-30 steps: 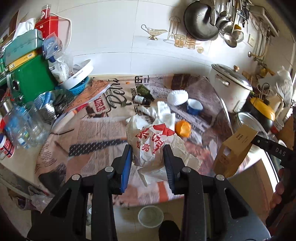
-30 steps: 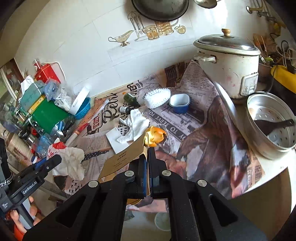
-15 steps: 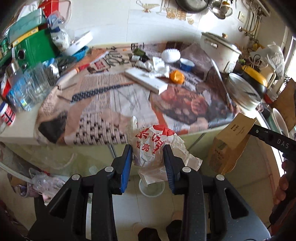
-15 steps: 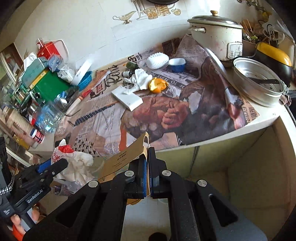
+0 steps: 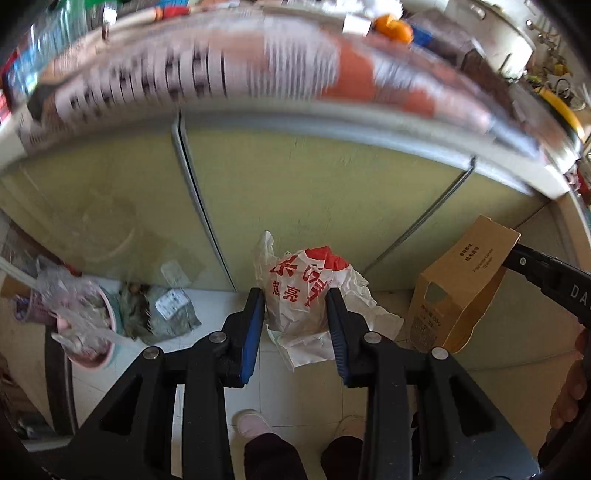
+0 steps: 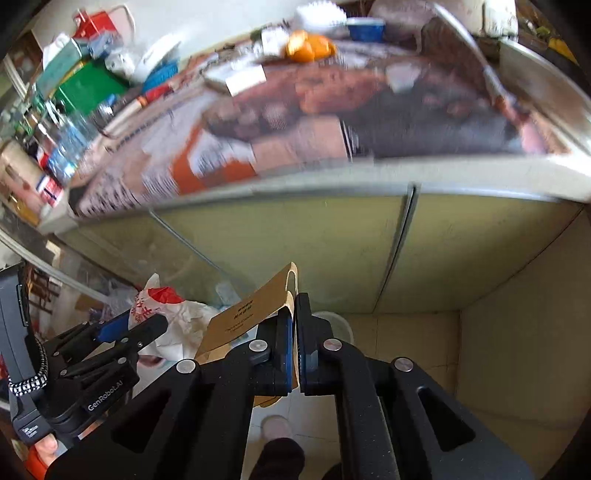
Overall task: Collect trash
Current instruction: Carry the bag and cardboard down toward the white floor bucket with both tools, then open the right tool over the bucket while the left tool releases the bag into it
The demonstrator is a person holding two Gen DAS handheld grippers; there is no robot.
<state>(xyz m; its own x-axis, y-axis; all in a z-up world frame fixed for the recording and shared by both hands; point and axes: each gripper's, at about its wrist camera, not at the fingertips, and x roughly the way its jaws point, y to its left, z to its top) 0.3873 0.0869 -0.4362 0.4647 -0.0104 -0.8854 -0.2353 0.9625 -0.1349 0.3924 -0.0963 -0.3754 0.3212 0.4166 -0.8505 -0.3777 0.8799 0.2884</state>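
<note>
Left gripper (image 5: 295,325) clamped on crumpled red-and-white plastic bag (image 5: 301,291), in front of green cabinet door (image 5: 295,206). Right gripper (image 6: 294,332) pinched together on flattened brown cardboard box (image 6: 245,317), beside bag, below countertop.

Bright, even daylight filled both views. The far table (image 5: 258,66) was smeared by motion blur, while each near claw (image 5: 295,325) stayed sharp. Fisheye distortion bent and darkened the edges.

A blurred, newspaper-covered counter (image 6: 369,122) runs above pale green cabinet doors (image 5: 314,206), with an orange fruit peel (image 6: 308,46), a blue bowl (image 6: 365,27) and a green box (image 6: 88,86) on top. Below, a pink slipper (image 5: 251,422) stands on the pale tiled floor (image 5: 295,391)
</note>
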